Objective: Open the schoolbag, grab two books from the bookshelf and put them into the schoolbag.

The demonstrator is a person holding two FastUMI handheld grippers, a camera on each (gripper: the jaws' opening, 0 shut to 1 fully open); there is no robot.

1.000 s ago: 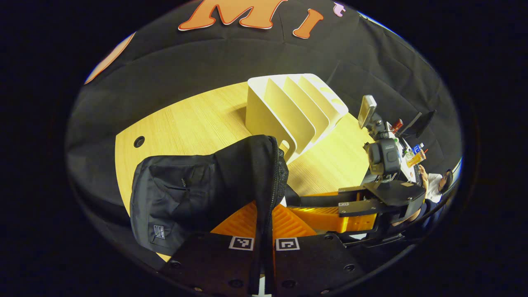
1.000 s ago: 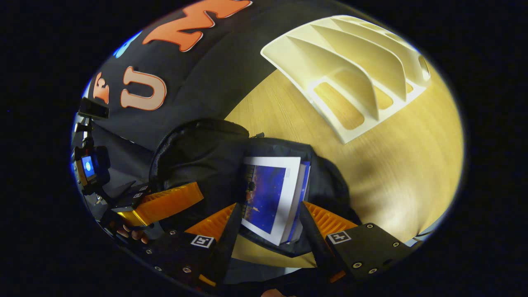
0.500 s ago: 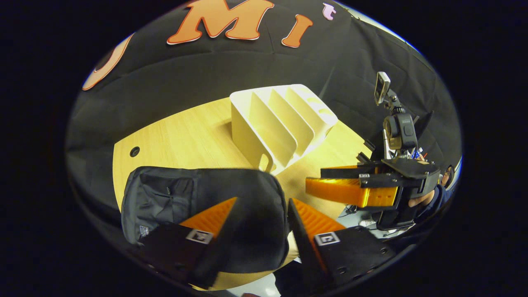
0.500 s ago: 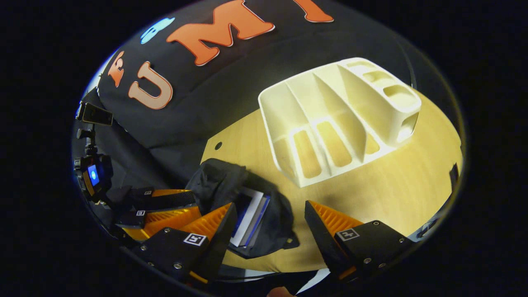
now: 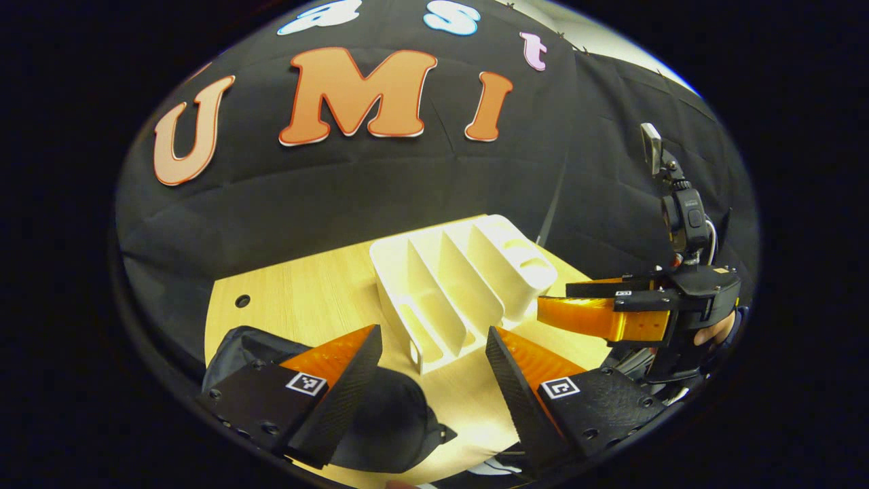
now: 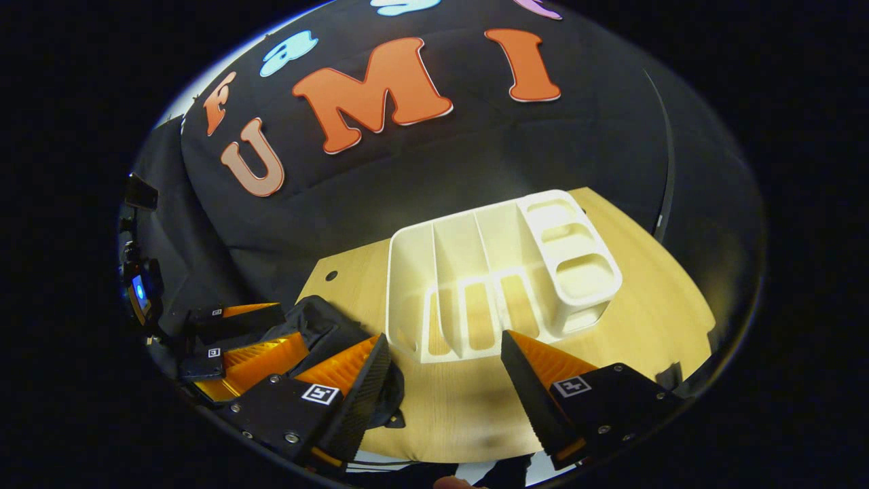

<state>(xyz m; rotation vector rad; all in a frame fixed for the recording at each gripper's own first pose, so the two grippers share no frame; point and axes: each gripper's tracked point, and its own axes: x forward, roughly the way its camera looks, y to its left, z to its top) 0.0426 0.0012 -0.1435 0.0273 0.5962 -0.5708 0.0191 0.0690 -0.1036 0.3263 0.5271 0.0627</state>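
Both cams ride high over table's [image 5: 319, 299] near edge, facing wall — share bookshelf [image 6: 495, 272], schoolbag [image 5: 387, 421].

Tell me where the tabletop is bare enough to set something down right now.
Bare wood lies behind the schoolbag, from the cable hole to the bookshelf, and right of the bookshelf toward the table edge. It is crowded at the near-left corner, where the schoolbag and left gripper sit.

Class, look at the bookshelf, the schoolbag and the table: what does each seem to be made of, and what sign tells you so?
Bookshelf: probably moulded plastic, cream, matte; smooth one-piece dividers with rounded edges.
Schoolbag: black woven fabric, likely nylon; it slumps and creases softly.
Table: light wood or wood-look laminate; fine straight grain, slight sheen. Which of the two cannot be told.
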